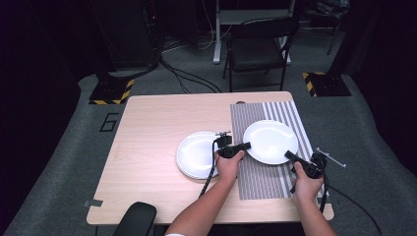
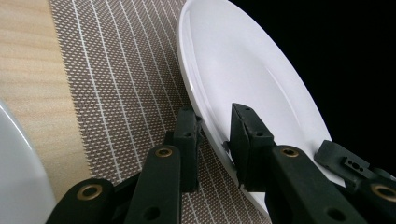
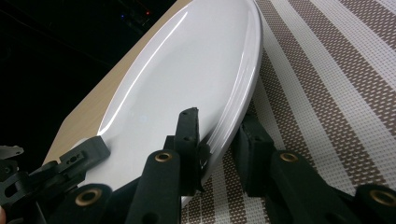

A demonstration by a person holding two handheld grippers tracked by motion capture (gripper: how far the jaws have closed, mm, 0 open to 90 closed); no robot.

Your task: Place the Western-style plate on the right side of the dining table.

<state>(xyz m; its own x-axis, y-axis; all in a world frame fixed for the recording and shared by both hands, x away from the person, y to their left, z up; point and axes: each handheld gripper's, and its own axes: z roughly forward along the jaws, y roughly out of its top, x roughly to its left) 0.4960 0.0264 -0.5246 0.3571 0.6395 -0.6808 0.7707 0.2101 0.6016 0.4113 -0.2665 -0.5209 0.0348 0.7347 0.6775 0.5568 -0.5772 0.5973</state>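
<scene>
Claw pressure first: keep the left claw (image 1: 246,145) pinched on the white plate's (image 1: 270,140) rim at about its 8 o'clock, and the right claw (image 1: 287,155) pinched on the rim near 4 o'clock. Both already clamped there, one jaw above the rim and one below, as seen along the left claw (image 2: 215,121) and the right claw (image 3: 217,126).

Plate placement: over the striped placemat (image 1: 260,182), toward the desk's (image 1: 147,123) 3 o'clock side, just beside the stack of white plates (image 1: 194,155) at its 9 o'clock.

To do this well:
- Move both hands together at the same height and pace, so the plate (image 2: 233,60) stays level rather than tipping toward either grip.
- Hold firm but without more squeeze; glazed ware probably slips easily, and an uneven pull could twist the rim out of one pinch.
- Keep clear of the stack's nearest edge while travelling.
- Release only once the base sits flat, both sides at once.

Hard to make out:
- Cannot tell whether the plate's underside touches the placemat (image 2: 121,70) or hangs just above it.
- Cannot count the plates in the stack from the high view.
- Far rim of the plate (image 3: 187,70) cut off at the top edge of both gripper views.
- Surroundings beyond the desk mostly lost in darkness.
</scene>
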